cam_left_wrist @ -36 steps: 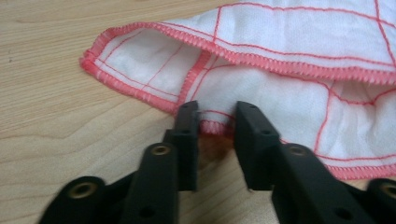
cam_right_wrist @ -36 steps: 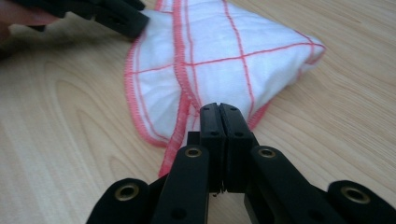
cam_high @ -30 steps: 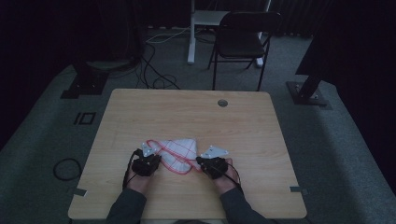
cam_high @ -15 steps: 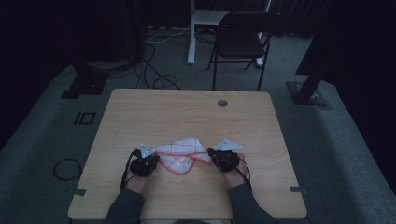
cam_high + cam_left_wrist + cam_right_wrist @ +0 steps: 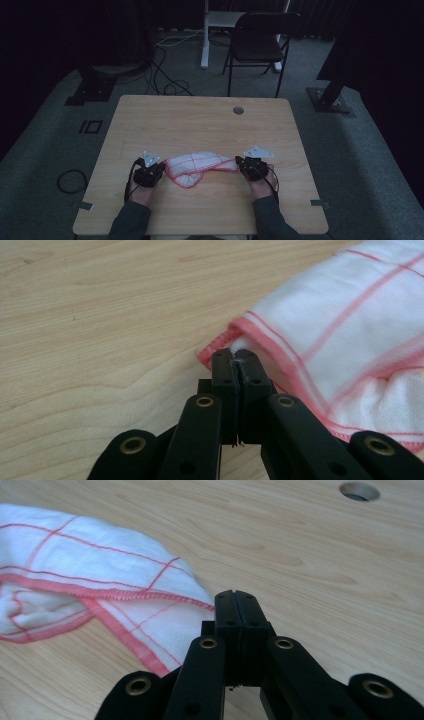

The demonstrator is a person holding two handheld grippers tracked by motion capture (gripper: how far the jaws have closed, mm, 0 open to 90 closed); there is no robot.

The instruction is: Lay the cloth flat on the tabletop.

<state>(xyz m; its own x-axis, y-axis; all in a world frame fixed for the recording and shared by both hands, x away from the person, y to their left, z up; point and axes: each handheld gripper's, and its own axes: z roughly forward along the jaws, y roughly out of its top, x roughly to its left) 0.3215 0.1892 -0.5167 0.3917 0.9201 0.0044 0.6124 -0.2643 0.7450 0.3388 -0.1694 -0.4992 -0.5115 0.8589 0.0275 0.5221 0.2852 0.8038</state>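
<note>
A white cloth (image 5: 200, 166) with thin red check lines and a red stitched hem lies on the wooden worktop (image 5: 200, 120), near the person's edge and about midway between left and right. It is stretched into a long band running left to right, with a loose fold hanging toward the near side at its left half. The left gripper (image 5: 148, 172) sits at the cloth's left end; in the left gripper view the jaws are pressed together with a corner of the hem pinched between their tips (image 5: 235, 357), so this gripper is clenched on the cloth (image 5: 340, 340). The right gripper (image 5: 250, 166) sits at the cloth's right end; in the right gripper view its jaws are likewise closed tight (image 5: 235, 610), and the cloth (image 5: 100, 580) runs up to them from the left, its hemmed edge ending at the jaws, so it grasps that end. Both grippers rest low over the worktop, well apart, each held in a hand with a dark sleeve coming in from the near edge. A round hole (image 5: 238, 110) sits in the worktop near its far edge, right of centre. Beyond the worktop, on the grey floor, stands a dark chair (image 5: 260, 45).
</note>
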